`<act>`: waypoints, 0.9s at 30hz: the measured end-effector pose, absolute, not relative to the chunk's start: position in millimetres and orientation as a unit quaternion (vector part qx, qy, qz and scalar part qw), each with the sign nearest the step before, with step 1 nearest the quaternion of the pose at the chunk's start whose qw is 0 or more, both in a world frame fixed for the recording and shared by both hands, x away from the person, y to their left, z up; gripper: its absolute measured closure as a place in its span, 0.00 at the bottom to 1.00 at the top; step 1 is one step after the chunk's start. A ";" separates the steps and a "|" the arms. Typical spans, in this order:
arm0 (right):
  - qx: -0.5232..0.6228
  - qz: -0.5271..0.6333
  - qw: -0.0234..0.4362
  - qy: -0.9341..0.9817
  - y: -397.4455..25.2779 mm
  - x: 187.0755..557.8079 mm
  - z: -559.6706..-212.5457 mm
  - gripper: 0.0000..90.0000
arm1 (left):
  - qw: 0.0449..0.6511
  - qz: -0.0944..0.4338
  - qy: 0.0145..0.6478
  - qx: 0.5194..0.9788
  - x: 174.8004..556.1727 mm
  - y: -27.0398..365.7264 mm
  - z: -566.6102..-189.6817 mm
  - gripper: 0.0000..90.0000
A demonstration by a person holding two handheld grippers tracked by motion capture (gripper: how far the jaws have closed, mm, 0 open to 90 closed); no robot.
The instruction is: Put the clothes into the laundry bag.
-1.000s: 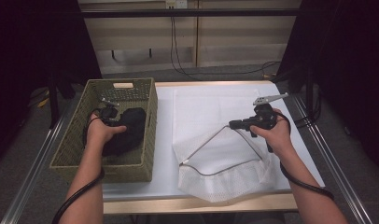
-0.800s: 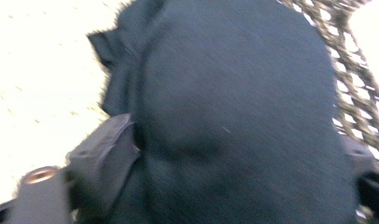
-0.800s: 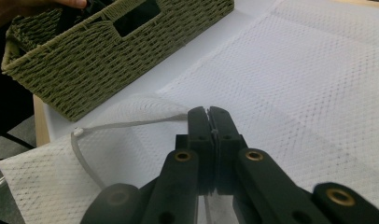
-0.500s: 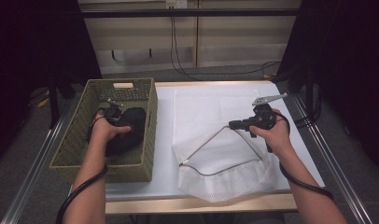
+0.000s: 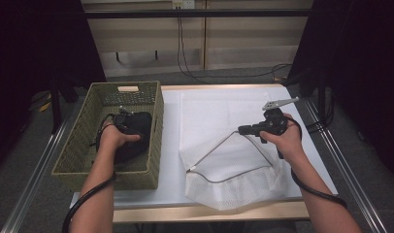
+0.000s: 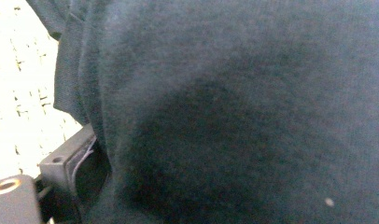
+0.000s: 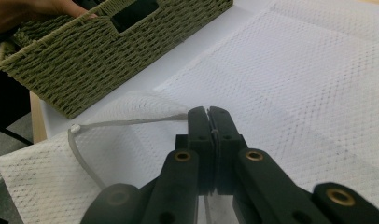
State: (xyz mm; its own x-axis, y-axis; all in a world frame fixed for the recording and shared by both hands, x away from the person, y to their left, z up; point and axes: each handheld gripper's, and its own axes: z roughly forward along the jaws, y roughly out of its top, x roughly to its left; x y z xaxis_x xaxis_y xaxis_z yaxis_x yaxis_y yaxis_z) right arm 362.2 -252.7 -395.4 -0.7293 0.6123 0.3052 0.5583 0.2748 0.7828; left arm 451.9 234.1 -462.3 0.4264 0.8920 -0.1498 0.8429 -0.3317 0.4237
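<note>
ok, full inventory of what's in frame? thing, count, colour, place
woven wicker basket: 1, olive green, left side of table
dark cloth garment: 1, black, inside basket
white mesh laundry bag: 1, white with grey zip edge, flat on table centre, mouth lifted open
table: 1, white top with wood edge
cables on floor: several, black, behind table
left gripper: 1, black, in basket, pressed against garment
right gripper: 1, black, jaws shut on bag's zip edge
person's hands: 2, one on each gripper
</note>
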 end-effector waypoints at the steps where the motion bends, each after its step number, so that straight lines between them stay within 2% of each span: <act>1: 0.366 0.474 0.030 0.800 -252.0 362.6 -396.0 0.99 | 0.204 0.061 0.530 0.821 451.9 229.9 -461.7 0.10; 7: 0.368 0.469 0.029 0.802 -251.4 363.7 -398.4 0.99 | 0.182 0.069 0.532 0.824 452.2 224.4 -460.9 0.15; 17: 0.371 0.470 0.032 0.800 -253.2 363.4 -398.1 0.99 | 0.181 0.073 0.532 0.824 451.6 225.2 -457.5 0.23; 19: 0.371 0.469 0.033 0.801 -253.4 363.0 -397.8 0.99 | 0.177 0.081 0.535 0.822 451.4 225.3 -455.2 0.34; 22: 0.371 0.468 0.034 0.801 -253.8 363.0 -397.7 0.99 | 0.176 0.085 0.540 0.819 451.1 226.1 -453.5 0.36; 27: 0.370 0.470 0.034 0.801 -254.3 362.6 -396.6 0.99 | 0.170 0.089 0.546 0.816 451.3 228.3 -450.1 0.50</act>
